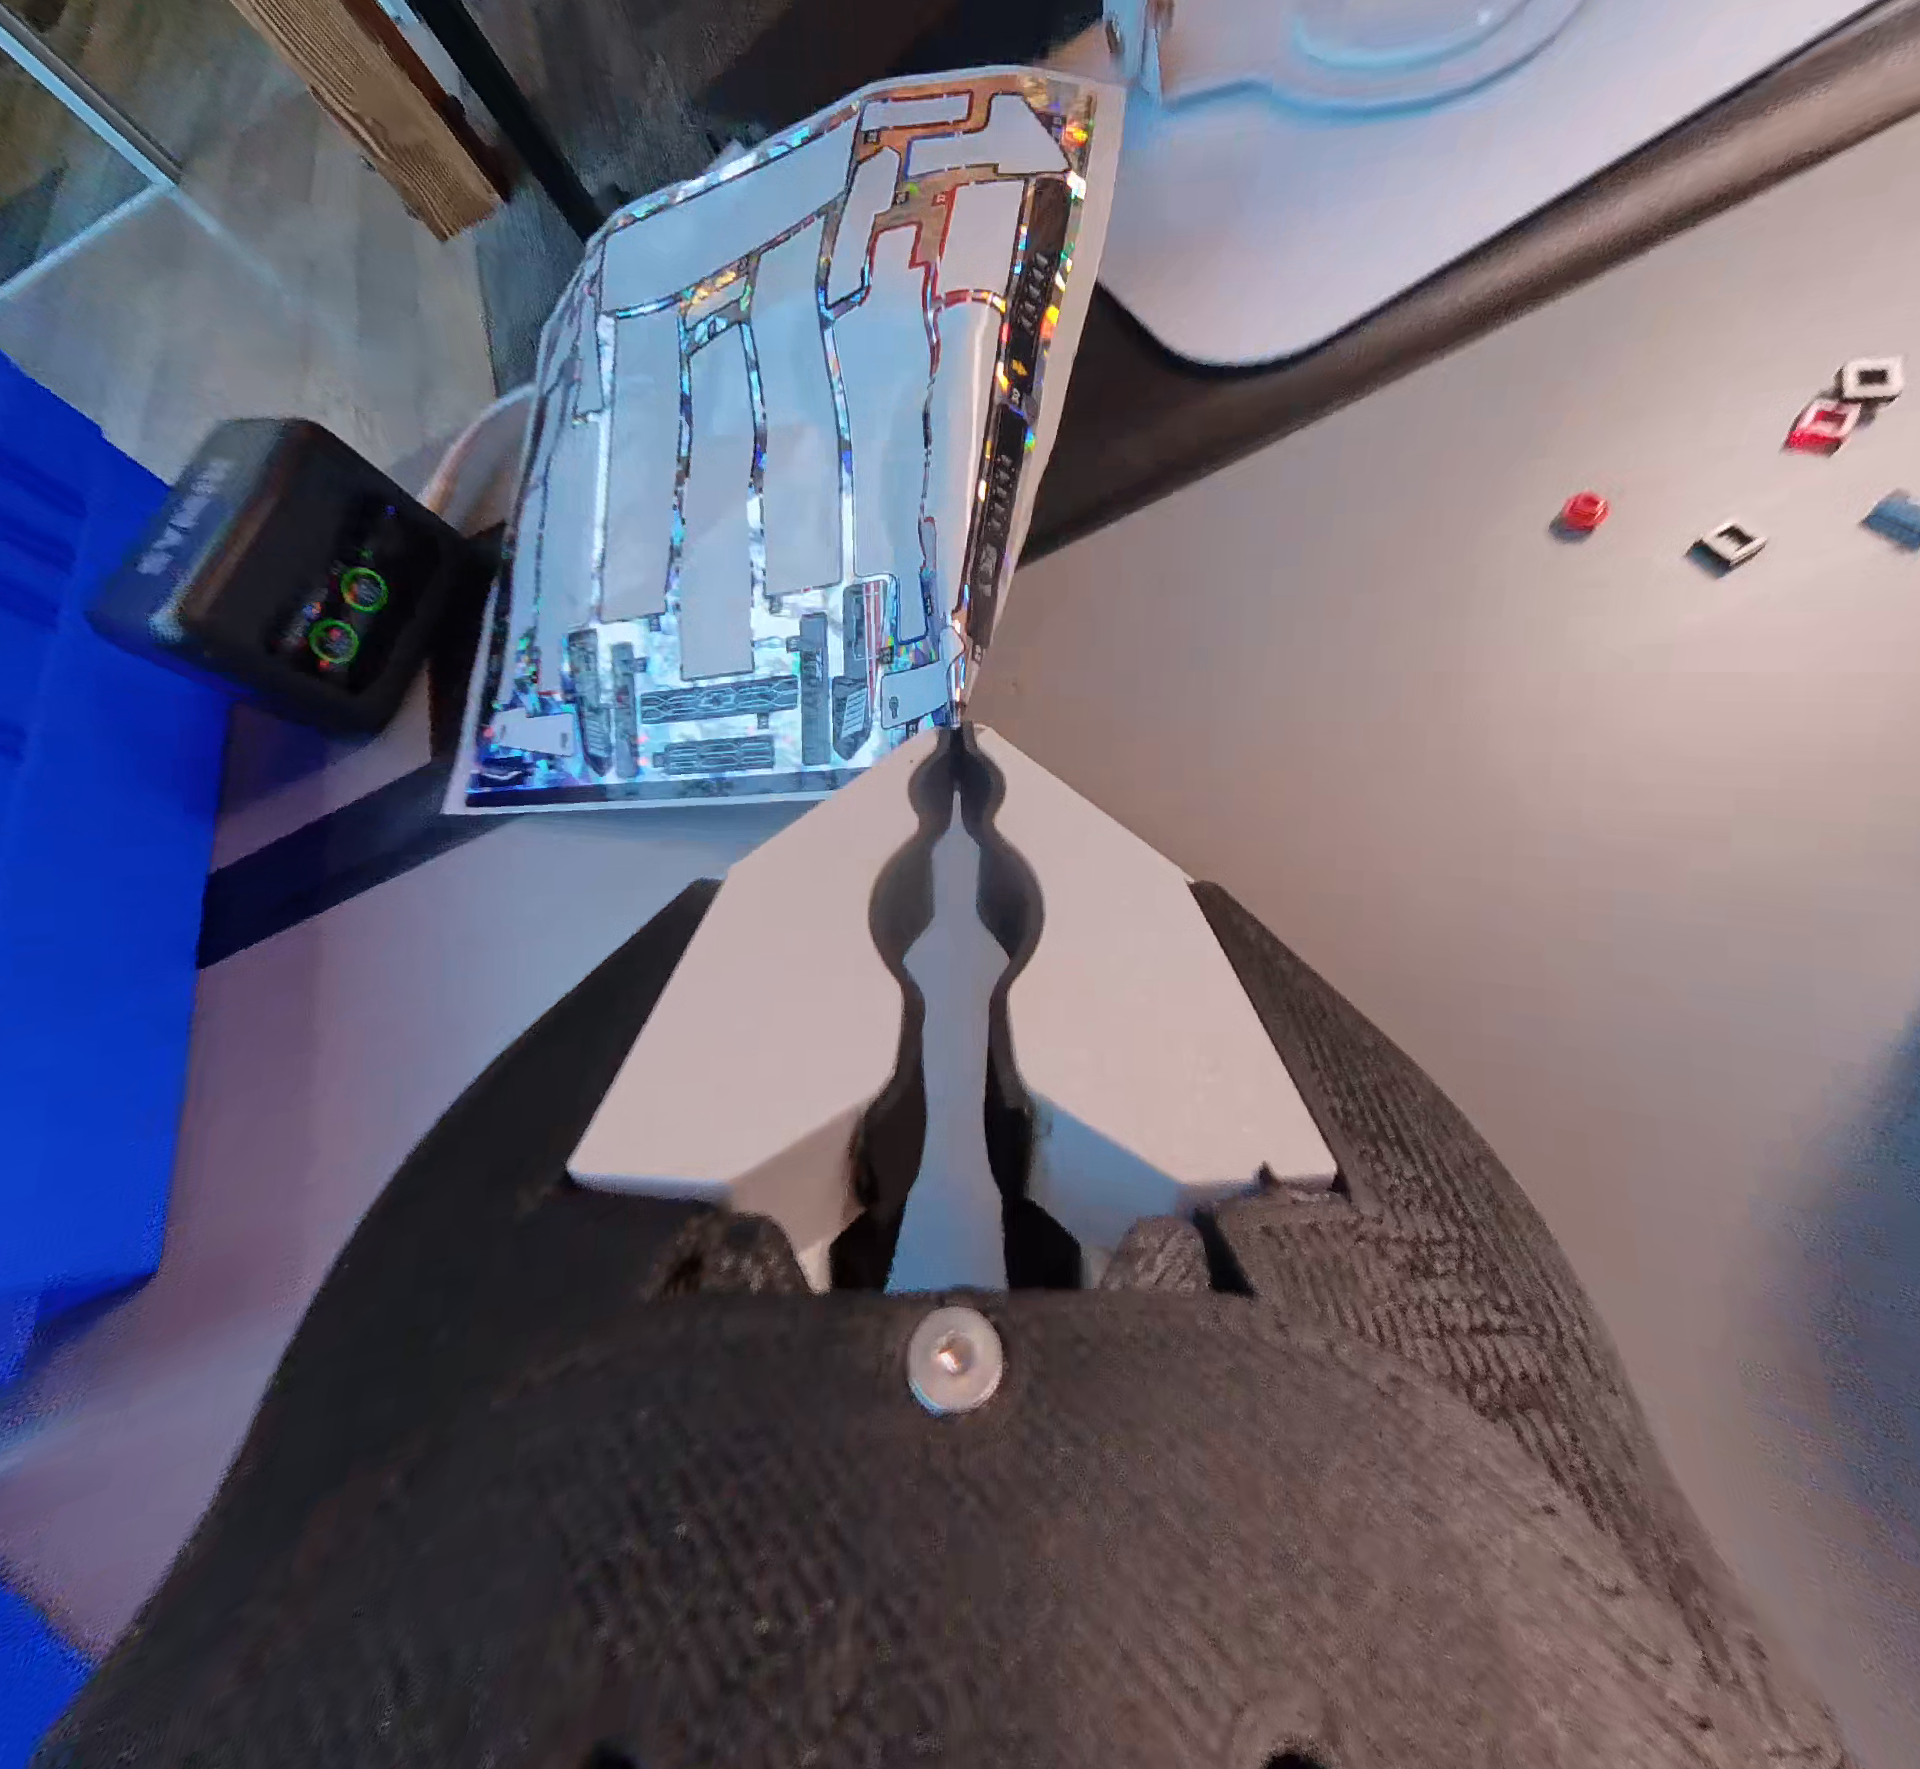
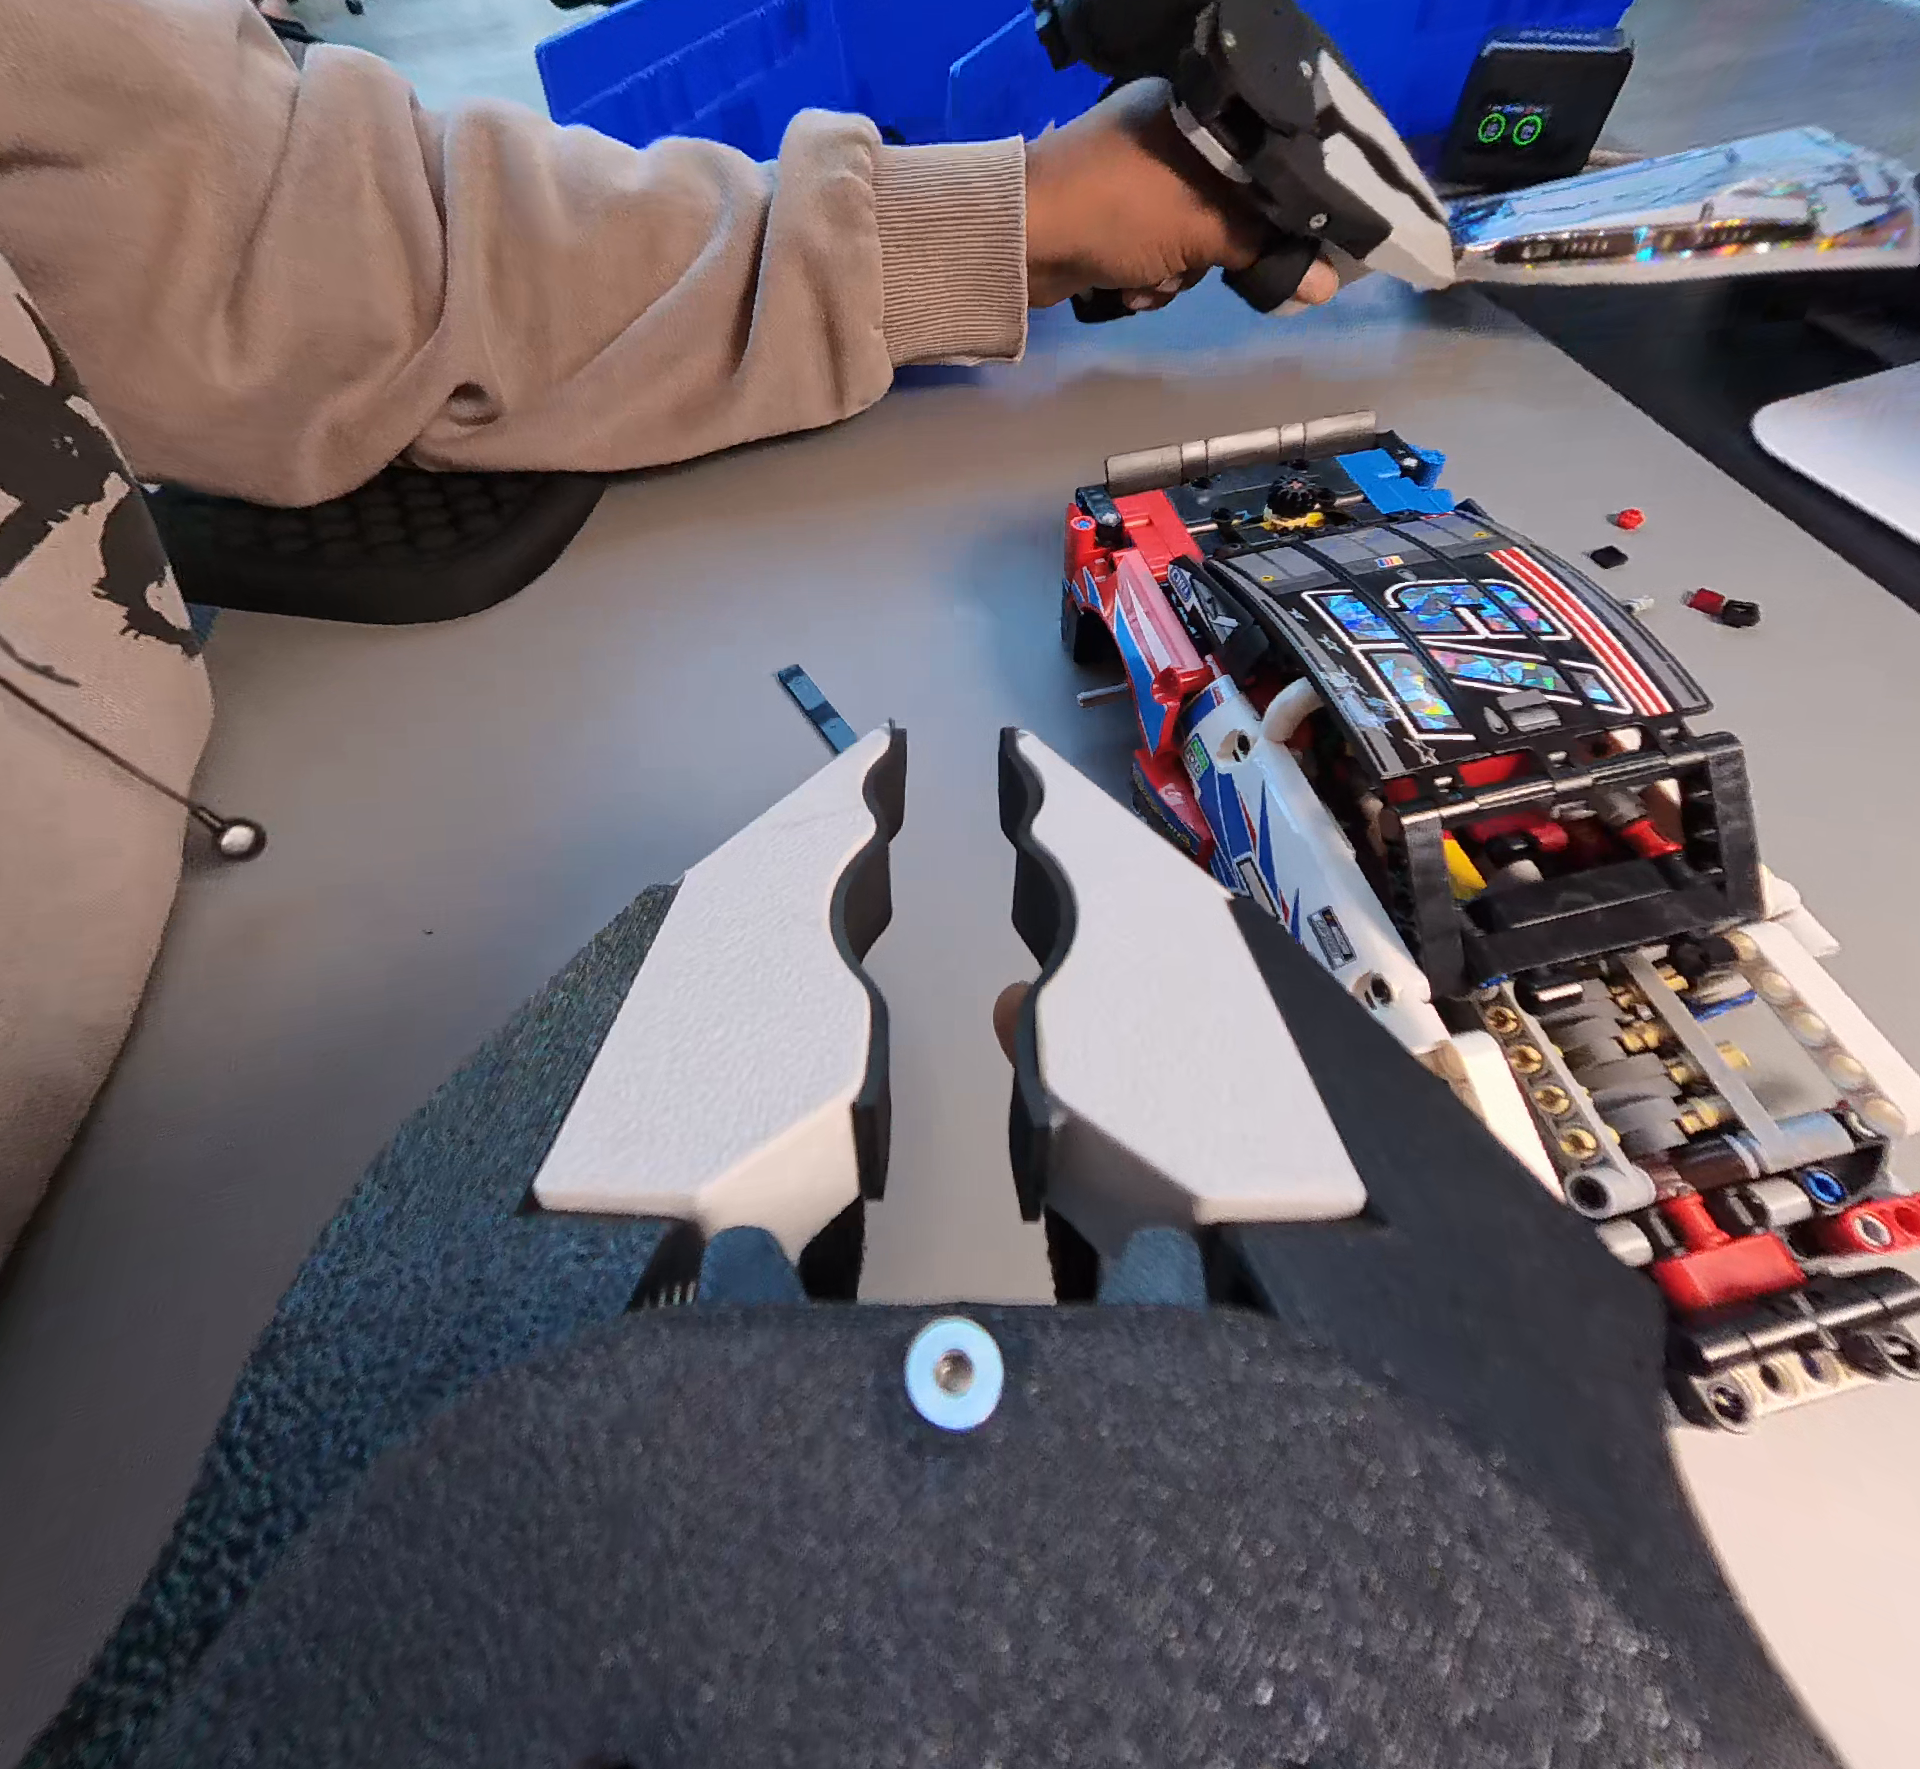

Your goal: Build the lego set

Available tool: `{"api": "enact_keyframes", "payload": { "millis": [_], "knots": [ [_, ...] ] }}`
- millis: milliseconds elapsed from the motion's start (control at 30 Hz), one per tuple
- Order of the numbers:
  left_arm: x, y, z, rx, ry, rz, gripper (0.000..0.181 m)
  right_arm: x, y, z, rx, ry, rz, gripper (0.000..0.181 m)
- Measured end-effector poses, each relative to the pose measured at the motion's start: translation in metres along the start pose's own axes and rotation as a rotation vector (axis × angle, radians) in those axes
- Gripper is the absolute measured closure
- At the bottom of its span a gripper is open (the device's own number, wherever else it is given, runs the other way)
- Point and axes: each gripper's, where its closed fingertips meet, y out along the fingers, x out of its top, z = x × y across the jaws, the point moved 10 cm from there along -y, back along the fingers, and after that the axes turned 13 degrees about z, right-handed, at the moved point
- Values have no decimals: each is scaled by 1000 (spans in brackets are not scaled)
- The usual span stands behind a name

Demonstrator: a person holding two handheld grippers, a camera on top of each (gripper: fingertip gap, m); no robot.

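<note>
My left gripper (image 1: 958, 732) is shut on the lower right corner of a shiny sticker sheet (image 1: 790, 431) and holds it up off the table. The right wrist view shows the same grasp: that gripper (image 2: 1413, 249) pinches the sheet's (image 2: 1683, 202) edge. My right gripper (image 2: 951, 743) is open with nothing between its pads, low over the grey table (image 2: 623, 784). A thin dark blue strip (image 2: 816, 706) lies at its left fingertip. The partly built lego race car (image 2: 1434, 732), black, red, white and blue, stands just right of it.
Small red and black loose pieces (image 1: 1584, 509) (image 2: 1720, 605) lie on the table beyond the car. A blue bin (image 2: 831, 26) and a black device with green lights (image 2: 1538, 98) stand at the back. A white pad (image 1: 1455, 109) lies to the right. A person's sleeve (image 2: 520, 265) crosses the left. Across from one pair of fingers to the other is roughly 35 cm.
</note>
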Motion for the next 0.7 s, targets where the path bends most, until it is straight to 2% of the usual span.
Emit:
{"api": "enact_keyframes", "payload": {
  "millis": [167,300,533,700],
  "knots": [
    [18,-55,5,48,-33,-195,181,2,-4,-2,-18,35,-64,164],
    [17,-99,-4,34,4,-306,181,8,-7,-7,-53,93,-114,153],
    [-26,-154,-37,-17,92,-362,181,17,-4,-16,-33,175,-171,144],
    [-60,-181,-66,35,206,-418,181,35,0,-23,35,256,-247,141]
  ]
}}
